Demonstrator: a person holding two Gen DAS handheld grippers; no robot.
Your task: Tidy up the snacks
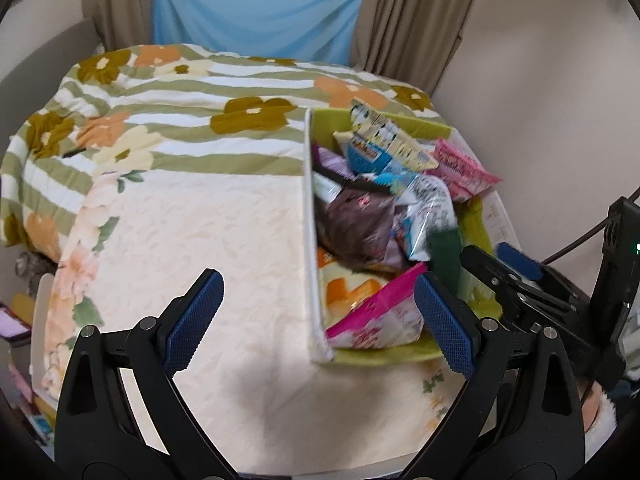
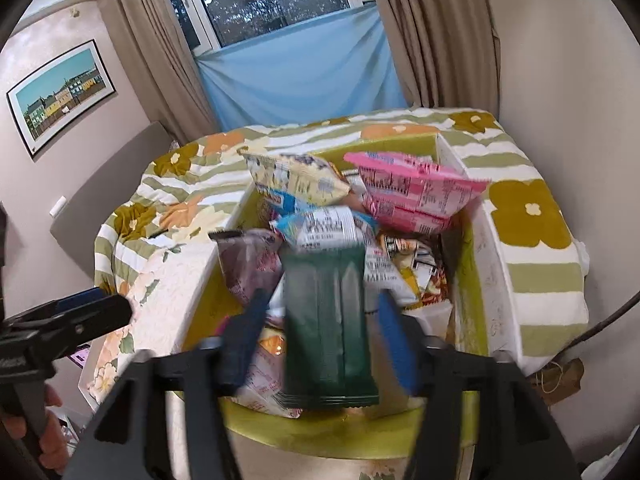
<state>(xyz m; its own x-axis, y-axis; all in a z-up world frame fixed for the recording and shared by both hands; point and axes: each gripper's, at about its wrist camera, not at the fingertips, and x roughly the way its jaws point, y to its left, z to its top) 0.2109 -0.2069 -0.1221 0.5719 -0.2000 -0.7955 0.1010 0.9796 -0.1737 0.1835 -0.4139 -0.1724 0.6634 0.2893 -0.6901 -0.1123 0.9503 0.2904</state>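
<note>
A white box with a green lining stands on the cloth-covered table, piled with several snack packets: a pink one, a cream one, a brown-purple one and a magenta one. My right gripper hangs over the box's near end. A dark green packet, blurred, stands between its fingers with a gap on each side. My left gripper is wide open above the table at the box's near left corner, holding nothing.
A pale floral cloth covers the table, with a striped flower blanket behind and around the box. Curtains and a blue sheet hang at the window. The wall stands close on the right. A hand holds the left gripper's handle.
</note>
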